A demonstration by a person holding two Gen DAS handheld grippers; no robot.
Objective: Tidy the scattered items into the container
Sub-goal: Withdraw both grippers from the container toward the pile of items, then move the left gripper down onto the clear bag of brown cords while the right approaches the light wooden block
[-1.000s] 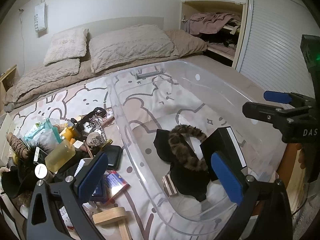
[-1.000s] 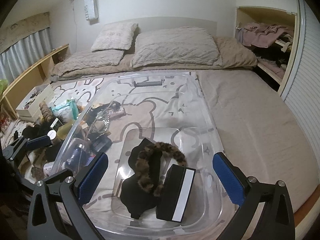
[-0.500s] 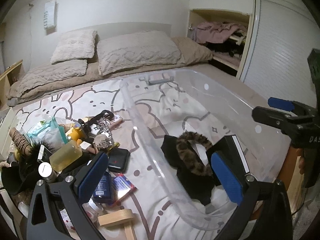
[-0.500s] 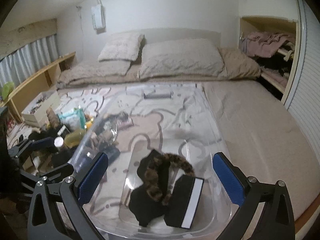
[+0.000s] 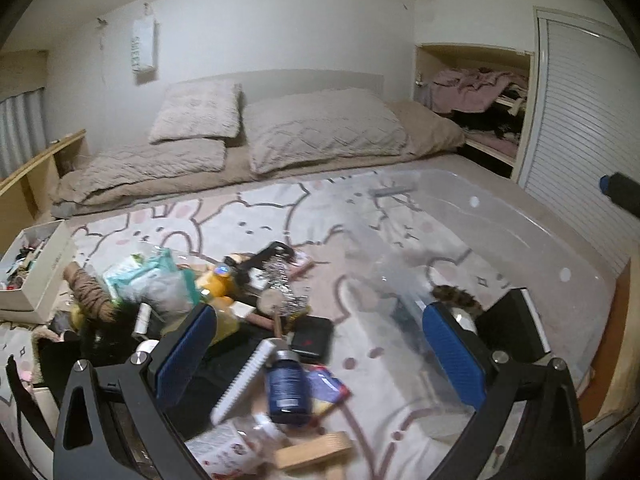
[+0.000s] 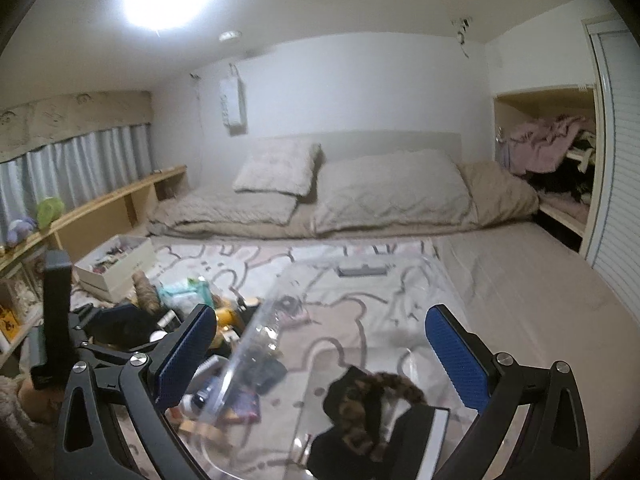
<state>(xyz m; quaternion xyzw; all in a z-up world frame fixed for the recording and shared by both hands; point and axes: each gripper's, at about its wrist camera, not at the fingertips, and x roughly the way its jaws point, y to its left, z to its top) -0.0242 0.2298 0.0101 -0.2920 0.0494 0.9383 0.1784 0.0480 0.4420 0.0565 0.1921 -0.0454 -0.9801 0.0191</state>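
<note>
A clear plastic bin (image 5: 516, 236) (image 6: 400, 280) lies on the bed with a leopard-print band (image 6: 384, 396), black cloth (image 6: 344, 396) and a black box with a white edge (image 6: 420, 444) inside. Left of it sits a heap of loose items: a dark blue bottle (image 5: 286, 384), a white comb (image 5: 244, 376), a black case (image 5: 312, 336), a yellow bottle (image 5: 218, 284), a teal packet (image 5: 156, 276). My left gripper (image 5: 320, 352) hangs open over the heap, holding nothing. My right gripper (image 6: 320, 356) is open above the bin's near end.
A white box of small things (image 5: 32, 264) stands at the left edge of the bed. Pillows (image 5: 316, 128) lie at the head. A wooden shelf (image 6: 104, 208) runs along the left wall. A closet nook with clothes (image 5: 480, 100) and a slatted door (image 5: 580, 120) are on the right.
The left gripper has swung left, from over the bin to over the heap of loose items. The right gripper has tilted upward and back. Both stay open and empty.
</note>
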